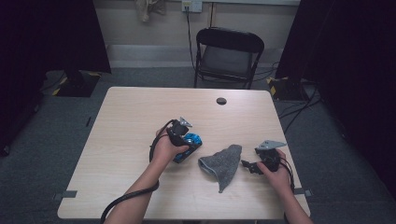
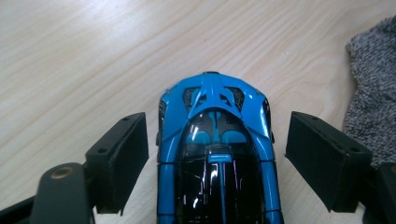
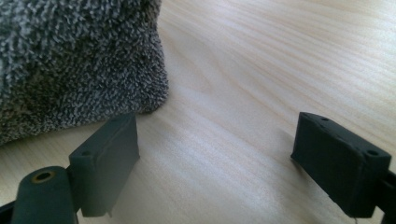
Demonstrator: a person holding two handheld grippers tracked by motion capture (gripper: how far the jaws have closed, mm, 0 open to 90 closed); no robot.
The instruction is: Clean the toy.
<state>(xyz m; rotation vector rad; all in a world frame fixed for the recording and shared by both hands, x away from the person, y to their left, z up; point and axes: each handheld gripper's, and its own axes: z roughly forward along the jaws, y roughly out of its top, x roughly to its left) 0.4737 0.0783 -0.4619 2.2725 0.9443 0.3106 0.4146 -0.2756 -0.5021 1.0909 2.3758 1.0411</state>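
Observation:
A blue and black toy car (image 1: 192, 141) (image 2: 215, 154) sits on the wooden table (image 1: 135, 121) a little left of centre. My left gripper (image 1: 187, 145) (image 2: 217, 122) is open and straddles it, one jaw on each side with a small gap to the car's flanks. Just right of the car, a grey fuzzy cloth (image 1: 223, 164) (image 2: 373, 102) (image 3: 70, 60) lies bunched. My right gripper (image 1: 247, 165) (image 3: 215, 140) rests low at the cloth's right edge, open, with bare table between its jaws. Its left jaw sits beside the cloth's corner.
A round cable hole (image 1: 221, 101) is in the table's far middle. A black folding chair (image 1: 229, 53) stands behind the table, with cables on the floor around it. Dark curtains hang at both sides.

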